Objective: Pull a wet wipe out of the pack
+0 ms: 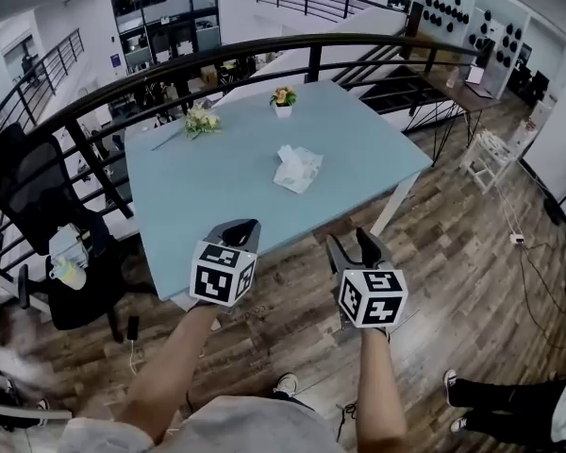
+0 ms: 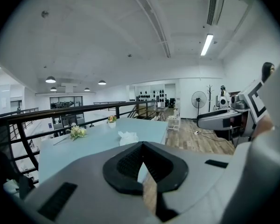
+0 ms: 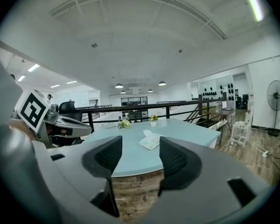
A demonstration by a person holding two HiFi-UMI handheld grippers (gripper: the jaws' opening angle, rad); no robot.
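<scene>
You hold two grippers short of the near edge of one blue table [image 1: 198,206], both over the wooden floor and neither touching anything.

Your left gripper [image 1: 243,226] has its jaws drawn together at the tips, with nothing caught between them; only a sliver of table and floor shows below where they meet.

Your right gripper [image 1: 351,242] has its jaws wide apart and empty, and the table edge shows through the gap.

There is one pack [image 1: 297,169], lying near the middle of the table, well apart from both grippers. One white wipe [image 1: 289,154] stands crumpled out of its top.

Two sets of flowers sit at the far side: one bouquet [image 1: 201,121] lying flat, and one small pot [image 1: 283,99] upright near the far edge.

One black chair [image 1: 38,206] stands left of the table, against the railing [image 1: 123,88].
</scene>
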